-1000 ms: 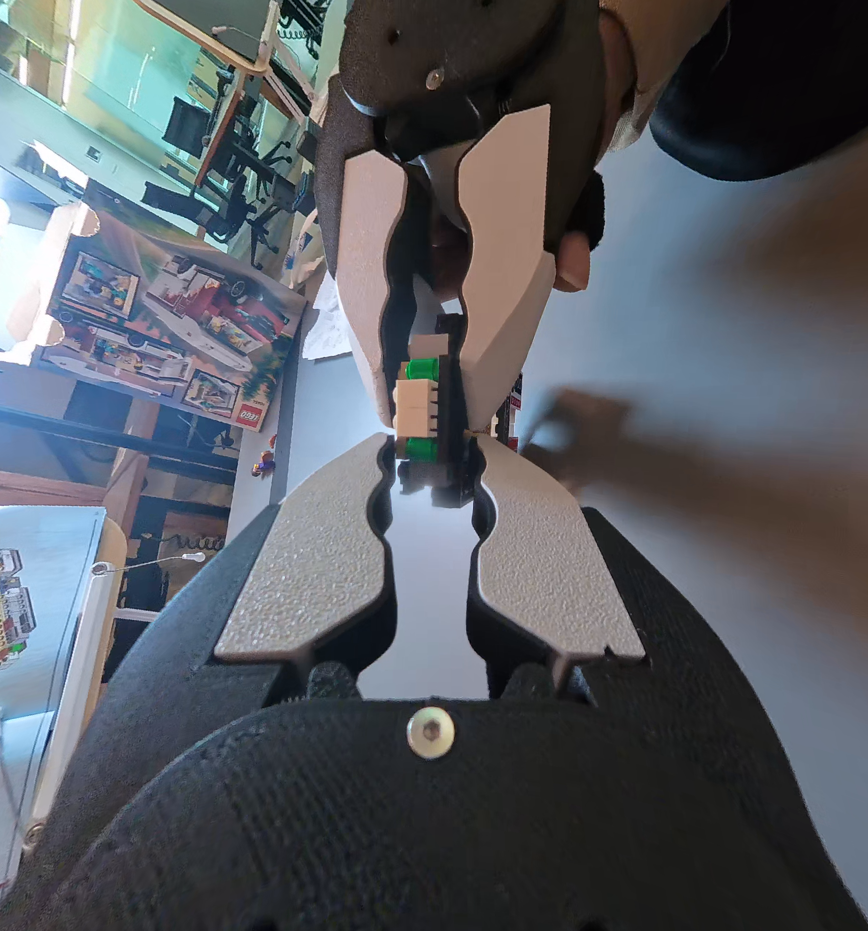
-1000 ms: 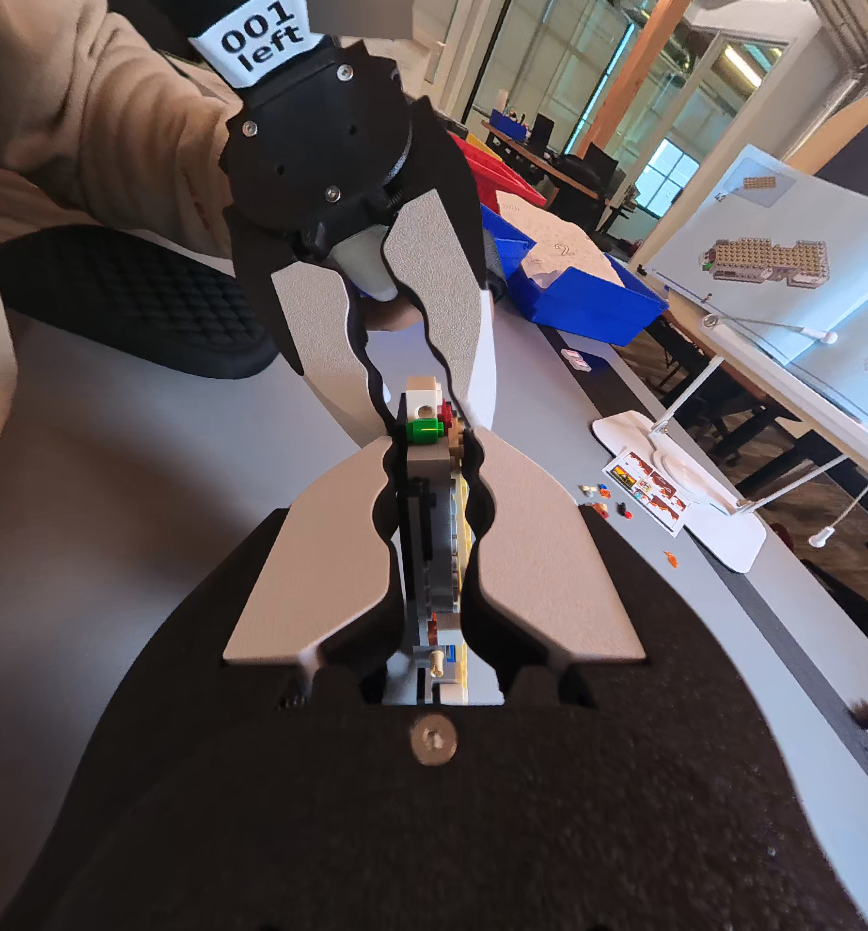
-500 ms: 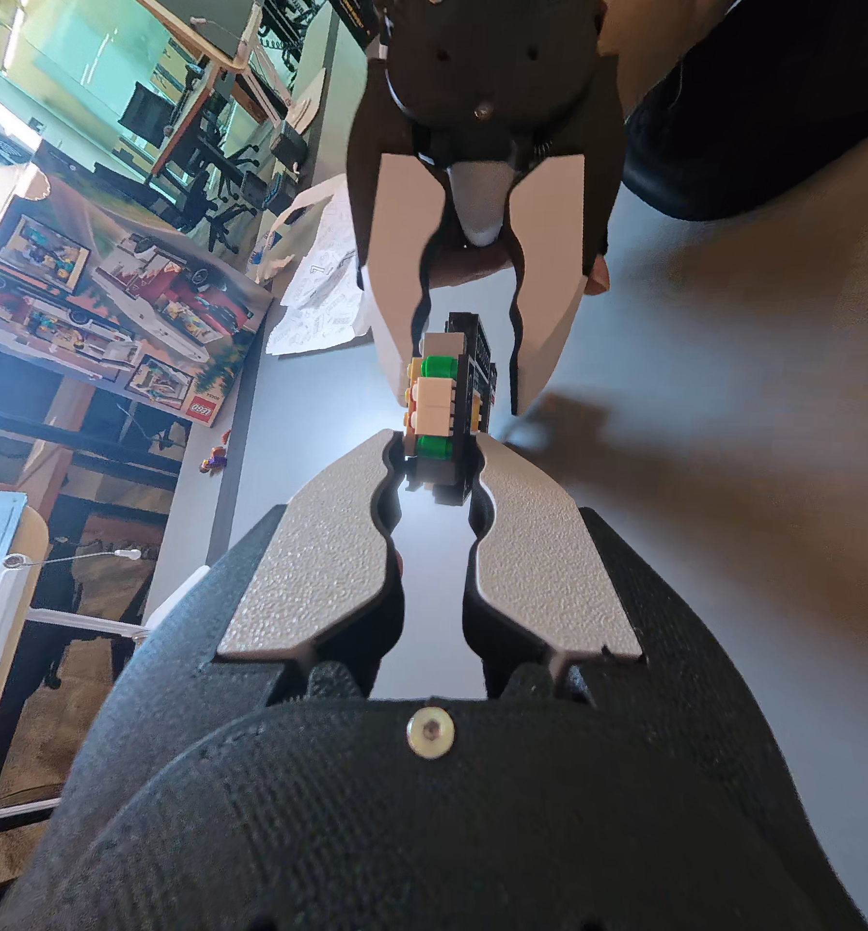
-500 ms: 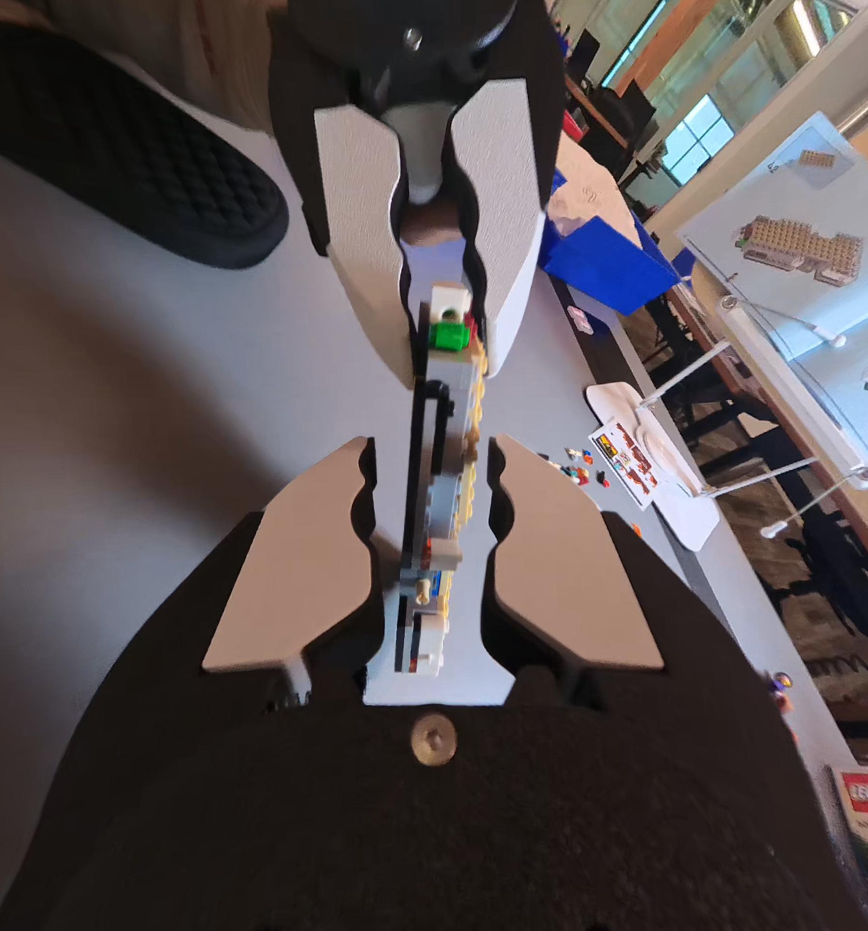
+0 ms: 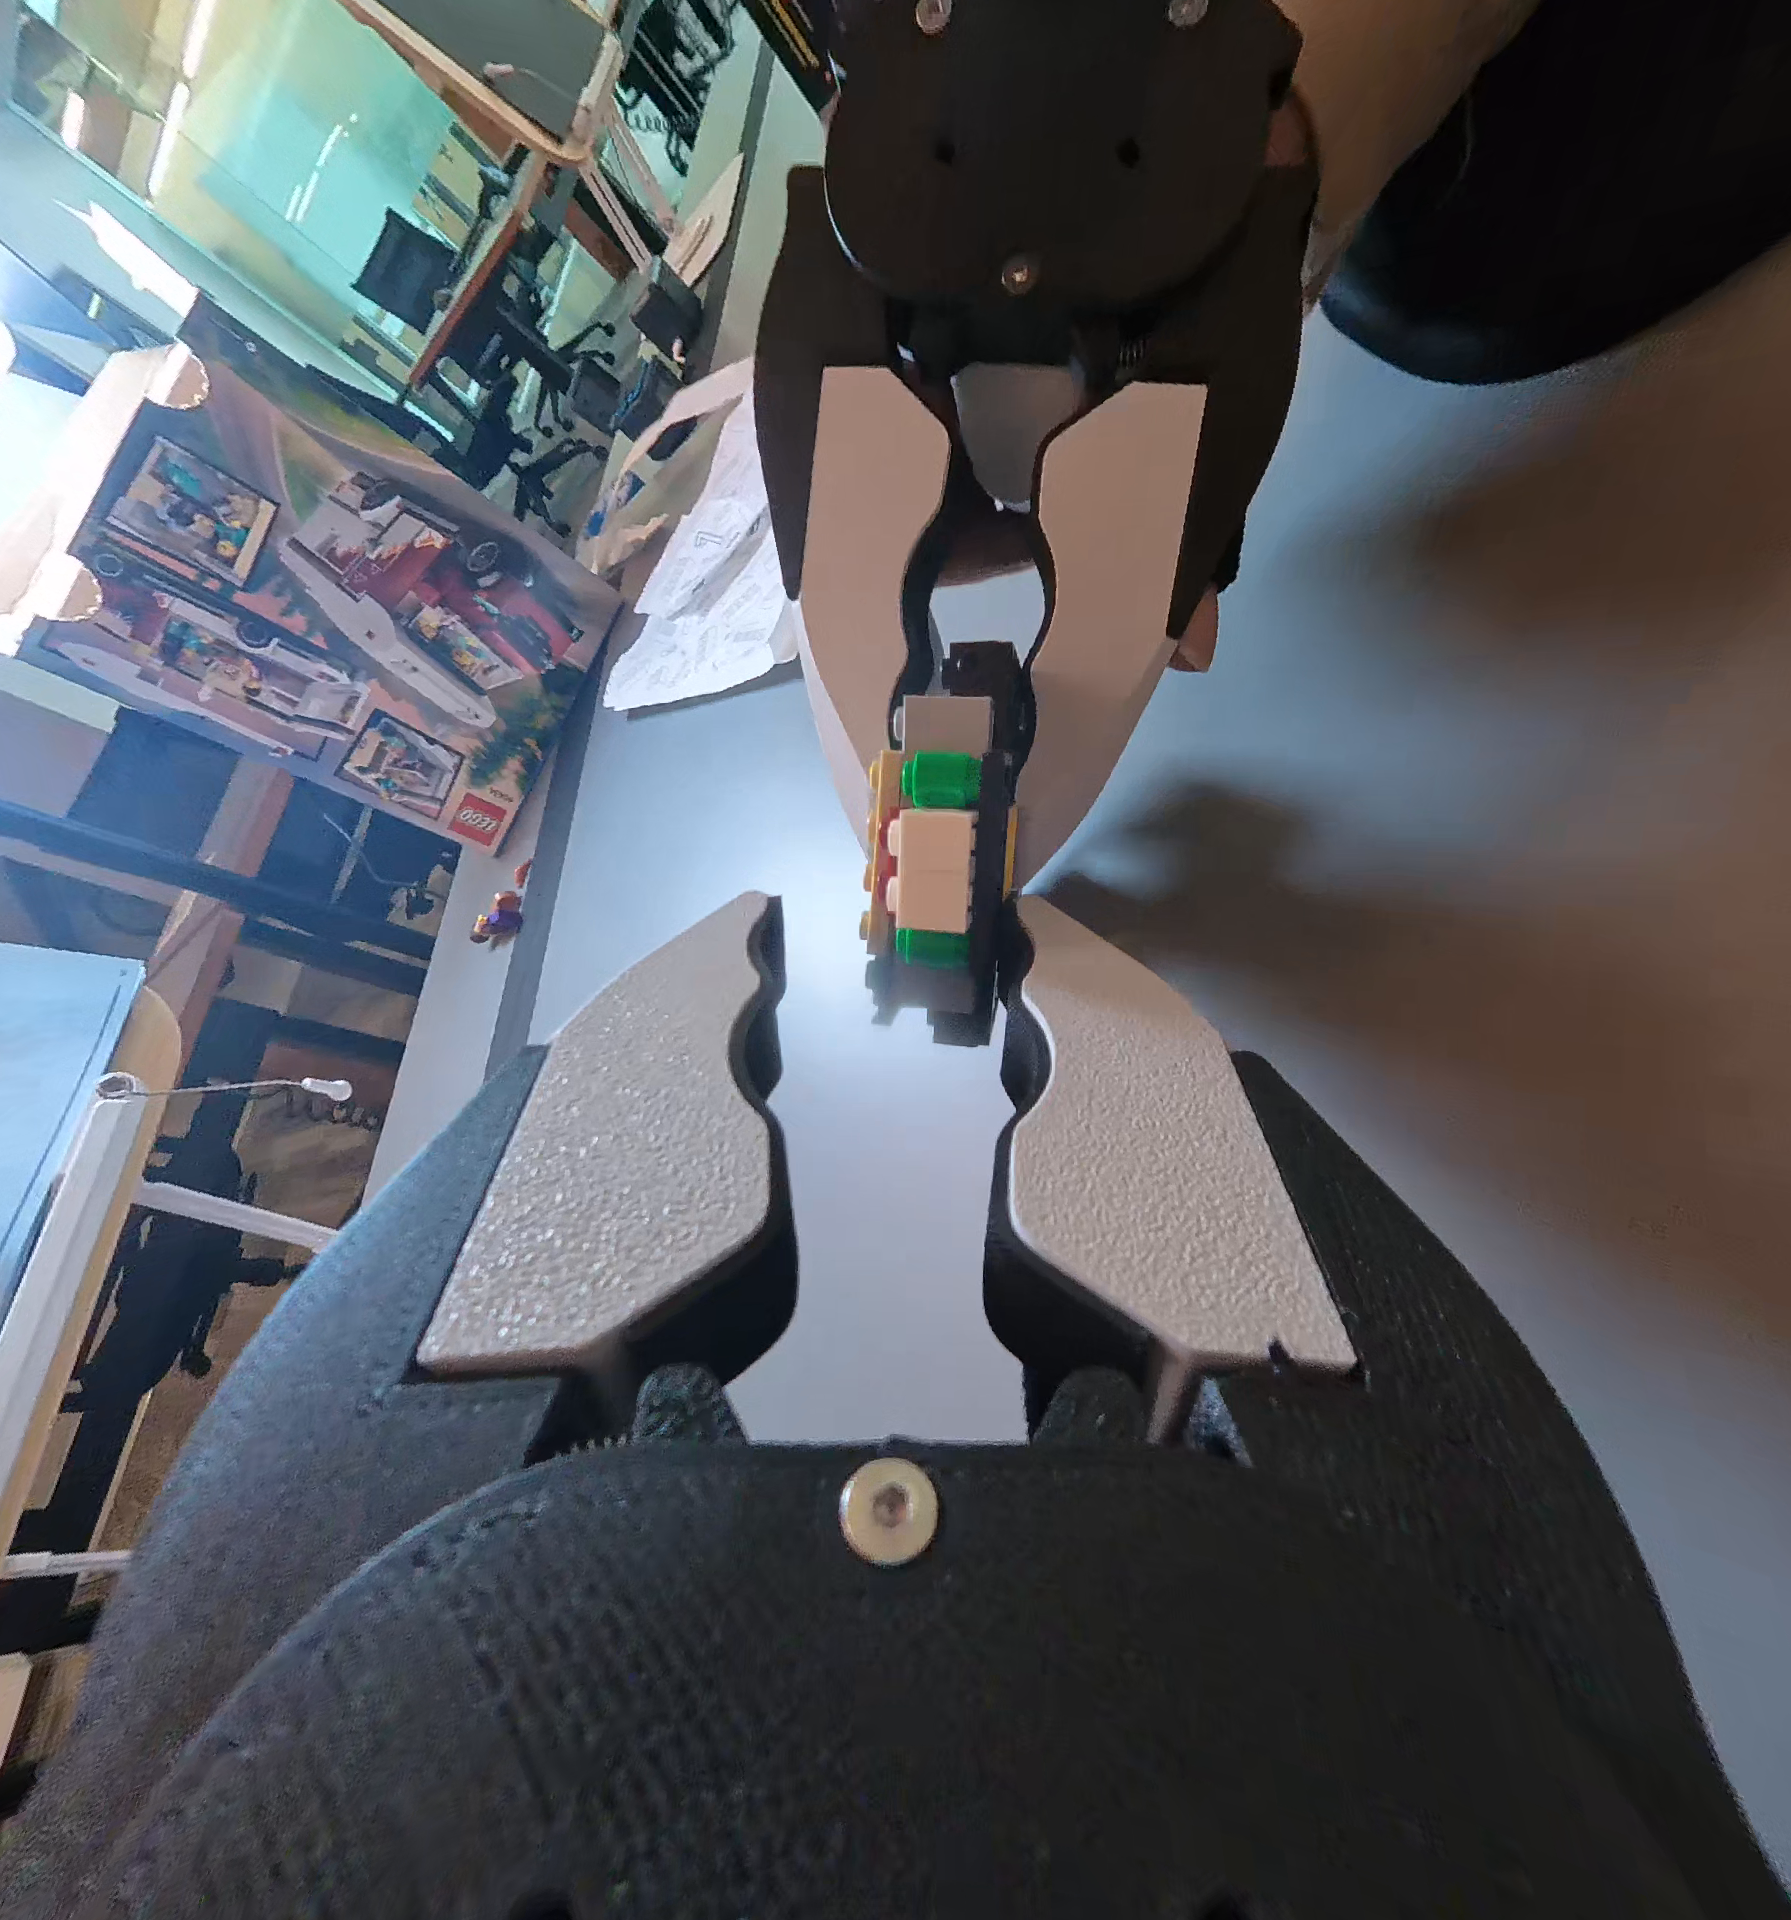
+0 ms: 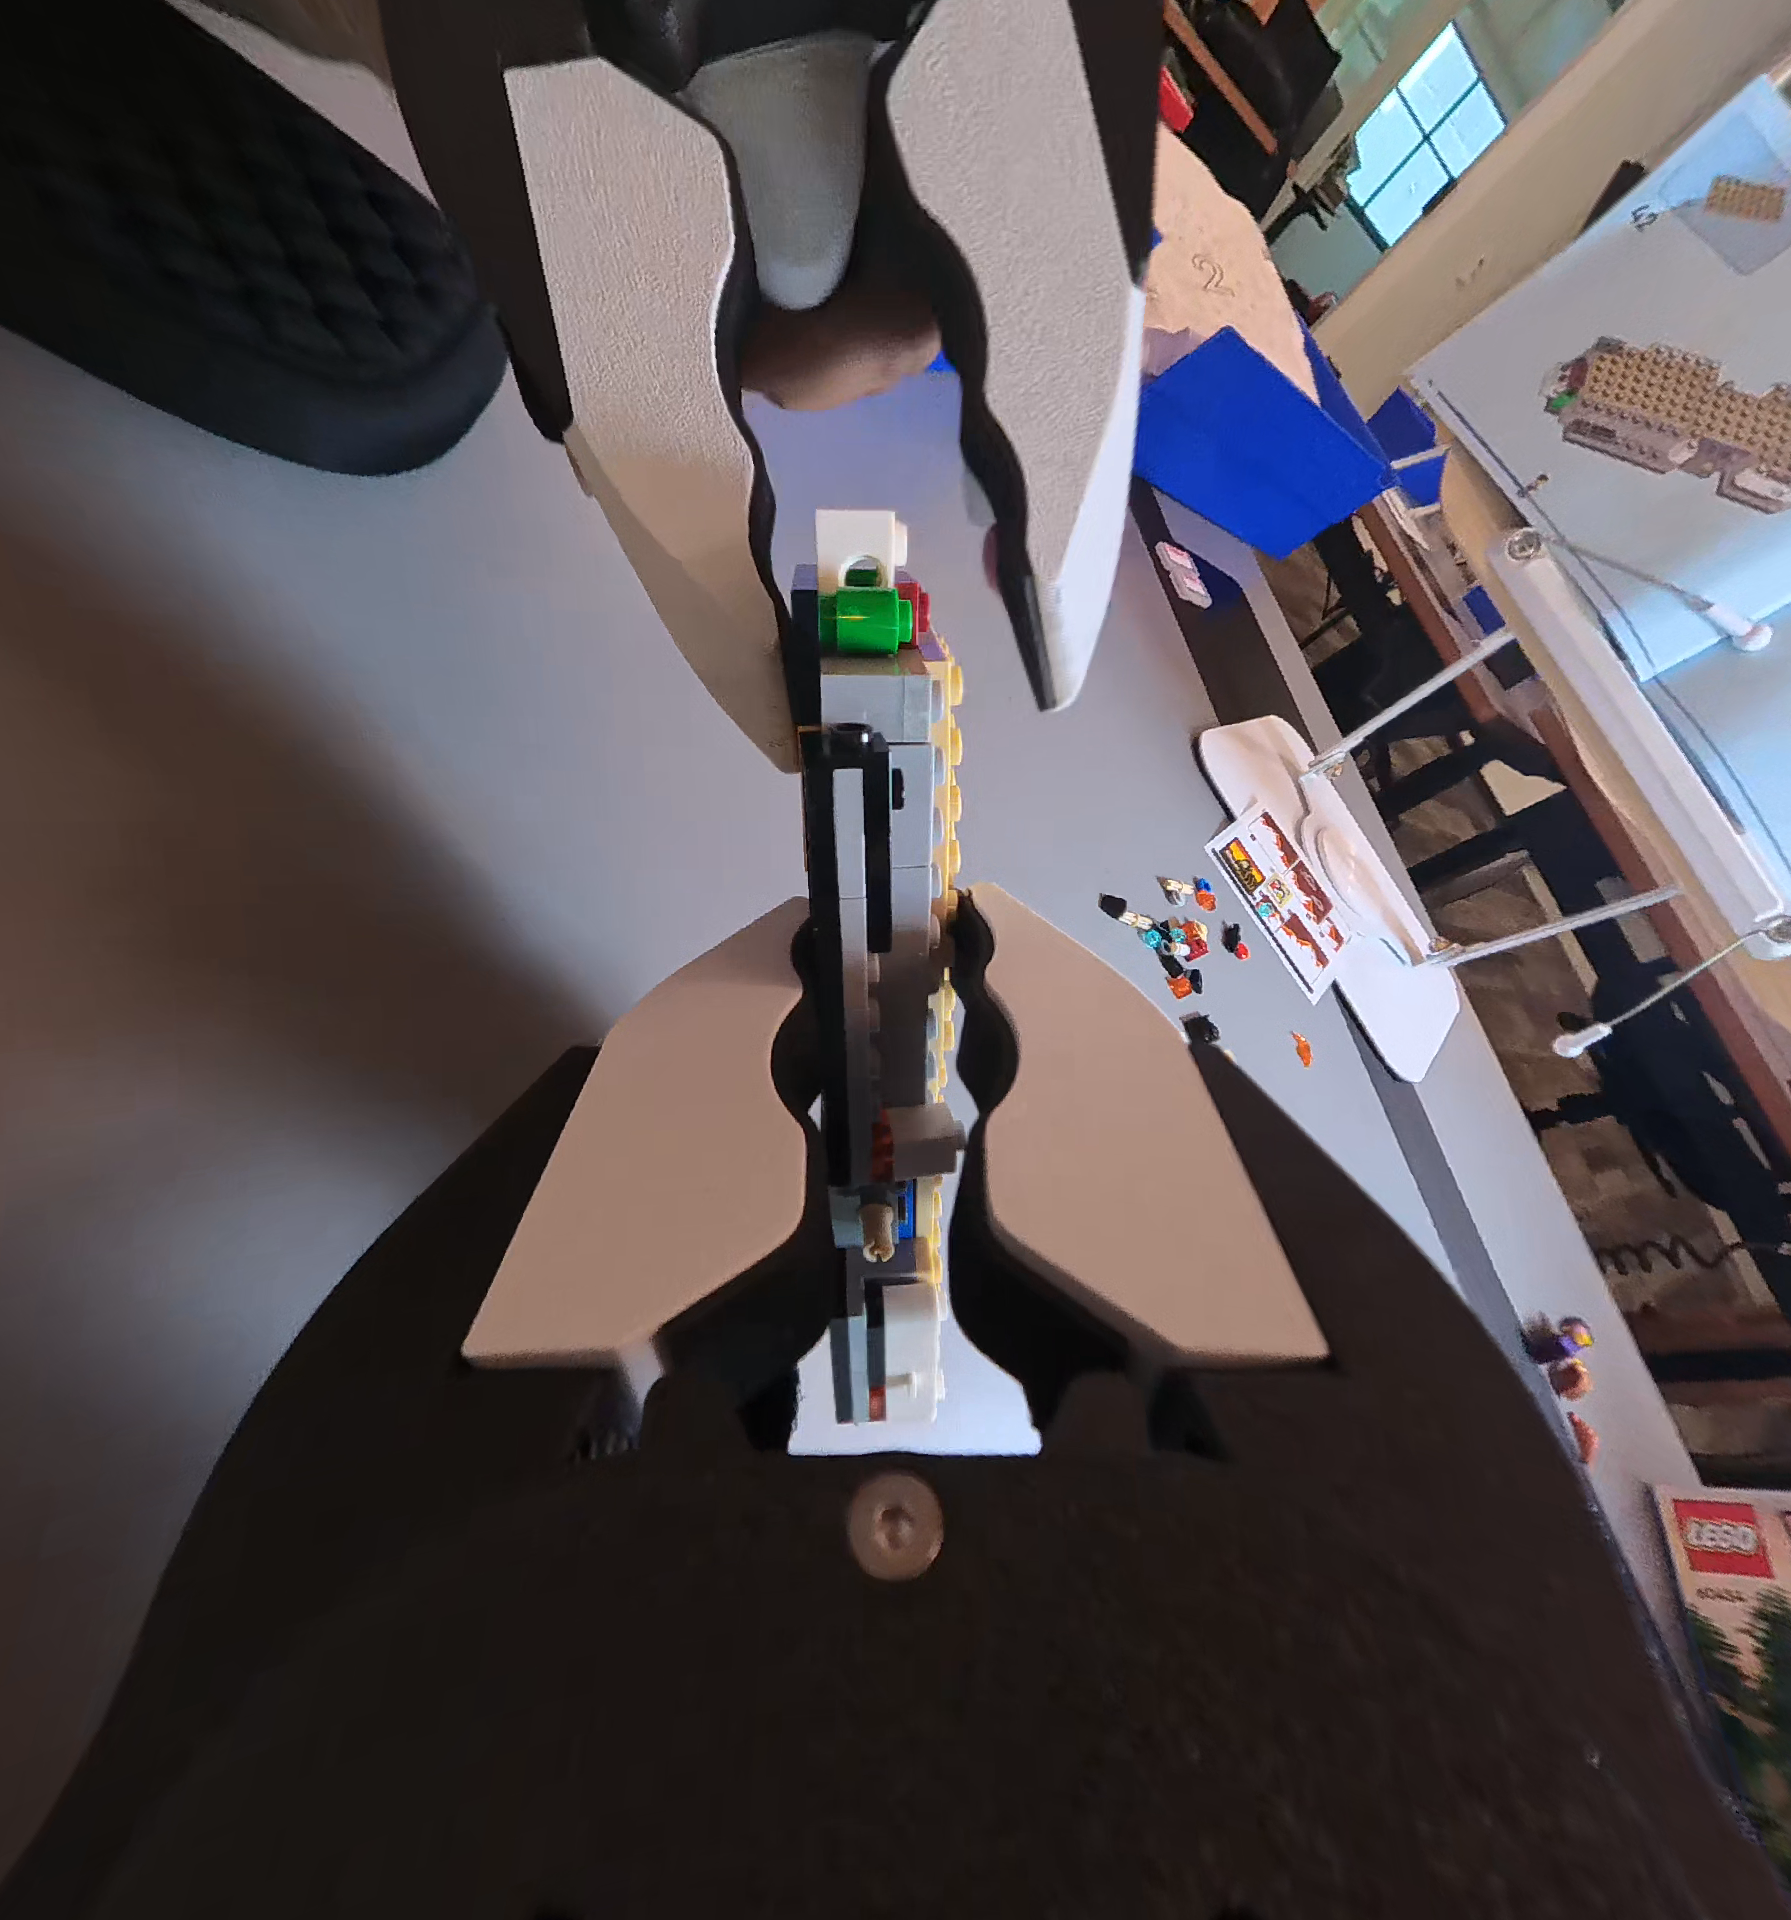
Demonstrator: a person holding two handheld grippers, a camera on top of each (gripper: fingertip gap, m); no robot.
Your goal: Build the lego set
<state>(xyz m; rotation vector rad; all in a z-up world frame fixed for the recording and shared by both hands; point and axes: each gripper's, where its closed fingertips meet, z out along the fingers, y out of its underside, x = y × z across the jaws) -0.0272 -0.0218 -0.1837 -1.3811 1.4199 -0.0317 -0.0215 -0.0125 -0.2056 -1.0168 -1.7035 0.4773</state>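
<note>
A small brick assembly (image 6: 875,935) of black, grey, tan, white and green pieces is held on edge above the grey table (image 6: 299,831). My right gripper (image 6: 886,909) is shut on its near half, with both pads pressed on its sides. In the left wrist view the same assembly (image 5: 938,873) sticks out of the right gripper (image 5: 948,831) toward me. My left gripper (image 5: 891,914) is open around its end. One of its fingers (image 5: 1109,1122) lies against the black side and the other stands clear. It also shows open in the right wrist view (image 6: 912,717).
A toy set box (image 5: 299,623), loose papers (image 5: 704,613) and a small figure (image 5: 501,914) lie at the table's far side. Blue bins (image 6: 1255,457), several small loose pieces (image 6: 1182,935), a sticker sheet (image 6: 1275,904) and a white stand base (image 6: 1390,987) lie to the right. Both grippers' tips are close together, under 4 cm apart.
Both grippers held the assembly a second ago. The right one then opened, slid farther along the assembly and shut on it again. The left one has now opened and let go.
</note>
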